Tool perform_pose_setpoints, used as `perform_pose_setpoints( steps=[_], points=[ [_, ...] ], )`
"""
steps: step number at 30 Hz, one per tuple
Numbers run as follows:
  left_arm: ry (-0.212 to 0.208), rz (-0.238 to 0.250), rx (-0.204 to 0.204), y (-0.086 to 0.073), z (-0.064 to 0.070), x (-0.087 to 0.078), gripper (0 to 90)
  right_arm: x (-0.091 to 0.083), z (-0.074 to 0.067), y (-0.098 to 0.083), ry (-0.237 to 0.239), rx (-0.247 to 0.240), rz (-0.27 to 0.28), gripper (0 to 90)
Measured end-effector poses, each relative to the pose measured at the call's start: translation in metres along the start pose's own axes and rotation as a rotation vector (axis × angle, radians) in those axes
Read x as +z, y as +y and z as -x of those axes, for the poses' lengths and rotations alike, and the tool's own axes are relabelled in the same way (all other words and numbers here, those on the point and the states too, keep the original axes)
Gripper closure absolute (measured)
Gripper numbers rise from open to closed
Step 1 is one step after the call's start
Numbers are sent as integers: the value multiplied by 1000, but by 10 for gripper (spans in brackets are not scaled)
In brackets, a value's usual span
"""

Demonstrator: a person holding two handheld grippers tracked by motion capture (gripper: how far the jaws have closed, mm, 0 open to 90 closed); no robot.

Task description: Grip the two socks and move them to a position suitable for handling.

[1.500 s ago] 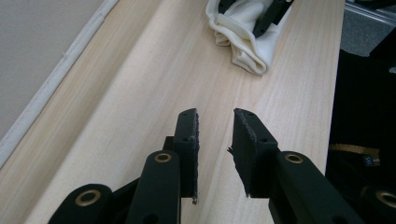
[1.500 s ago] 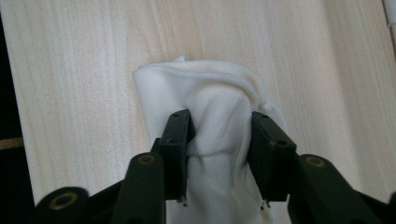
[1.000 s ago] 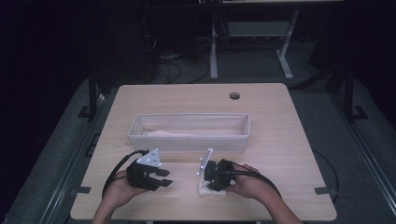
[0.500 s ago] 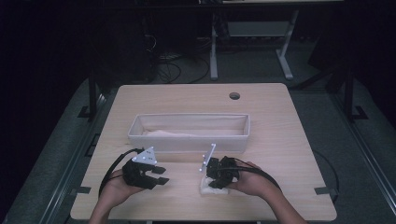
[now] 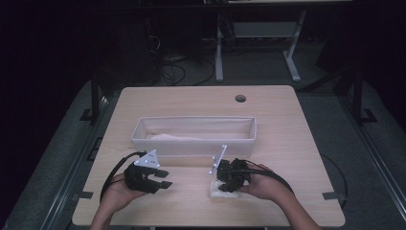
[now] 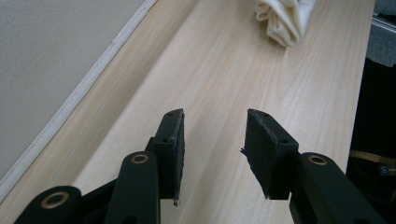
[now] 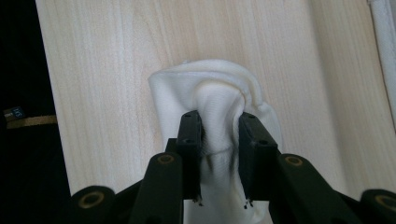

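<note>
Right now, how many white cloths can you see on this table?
2. One cloth lies near the table's front edge, pinched in the right gripper. Another pale cloth lies inside the long fabric bin; its walls may hide more.

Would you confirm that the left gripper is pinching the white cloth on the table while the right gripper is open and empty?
Not quite: the sides are swapped. The right gripper view shows the right gripper pinching the white cloth on the table, while the left gripper is open and empty.
</note>
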State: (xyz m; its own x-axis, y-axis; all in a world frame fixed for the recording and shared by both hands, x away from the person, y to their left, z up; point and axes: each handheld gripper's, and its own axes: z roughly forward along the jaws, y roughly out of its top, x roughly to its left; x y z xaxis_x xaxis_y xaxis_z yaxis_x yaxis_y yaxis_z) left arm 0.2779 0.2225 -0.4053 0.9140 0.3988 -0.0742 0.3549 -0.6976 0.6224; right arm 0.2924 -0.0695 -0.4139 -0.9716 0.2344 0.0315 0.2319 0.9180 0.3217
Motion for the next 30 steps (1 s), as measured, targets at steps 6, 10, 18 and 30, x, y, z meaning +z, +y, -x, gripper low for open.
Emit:
perform_pose_setpoints(
  steps=[6, 10, 18, 30],
  points=[
    [5, 2, -5, 0, -2, 0, 570, -7, 4, -5, -8, 15, 13, 720],
    [10, 0, -7, 0, -2, -1, 562, -10, 6, -9, -6, 29, 19, 719],
    [16, 6, -16, -1, -4, -4, 545, -20, 10, -12, -9, 40, 27, 719],
    [18, 14, -39, -3, -7, -6, 499, -31, 19, -19, -7, 72, 35, 718]
  ],
)
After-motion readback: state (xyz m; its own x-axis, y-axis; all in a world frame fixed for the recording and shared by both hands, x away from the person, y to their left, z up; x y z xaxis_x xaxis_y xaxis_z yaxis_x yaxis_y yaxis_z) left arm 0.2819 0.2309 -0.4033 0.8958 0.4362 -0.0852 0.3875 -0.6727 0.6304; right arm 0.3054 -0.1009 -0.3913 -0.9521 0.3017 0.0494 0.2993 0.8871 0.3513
